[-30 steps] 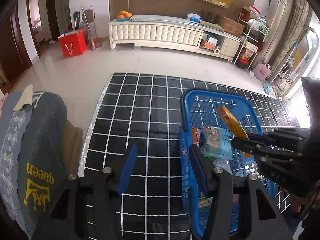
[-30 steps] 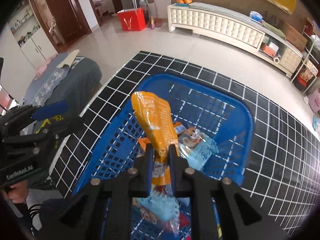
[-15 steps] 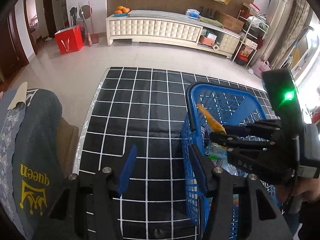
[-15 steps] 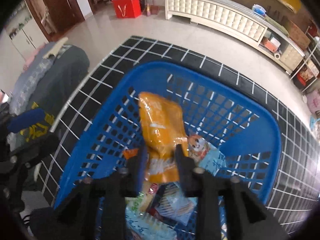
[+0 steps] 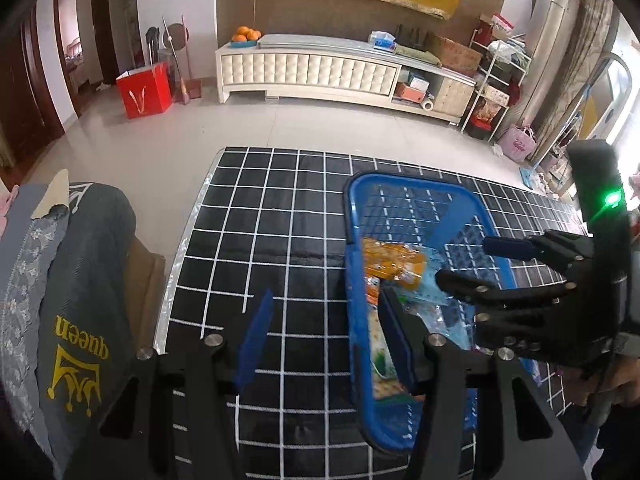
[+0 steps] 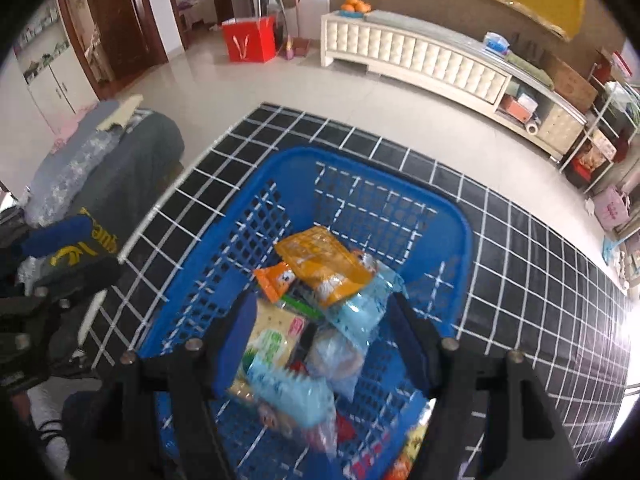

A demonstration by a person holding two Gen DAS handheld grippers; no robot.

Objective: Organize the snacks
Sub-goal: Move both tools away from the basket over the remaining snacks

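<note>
We are holding the right gripper (image 6: 320,336) spread and empty over the blue basket (image 6: 460,228), where the orange snack packet (image 6: 324,258) is lying atop other wrapped snacks. Our left gripper (image 5: 324,334), also spread, is straddling the basket's near wall over the gridded tabletop (image 5: 280,216). Blur is obscuring the nearest packets' labels.

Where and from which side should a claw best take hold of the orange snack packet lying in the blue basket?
Probably from above, on the orange snack packet at its far sealed end: it lies flat on top of the pile, and the blue basket walls block the sides.
</note>
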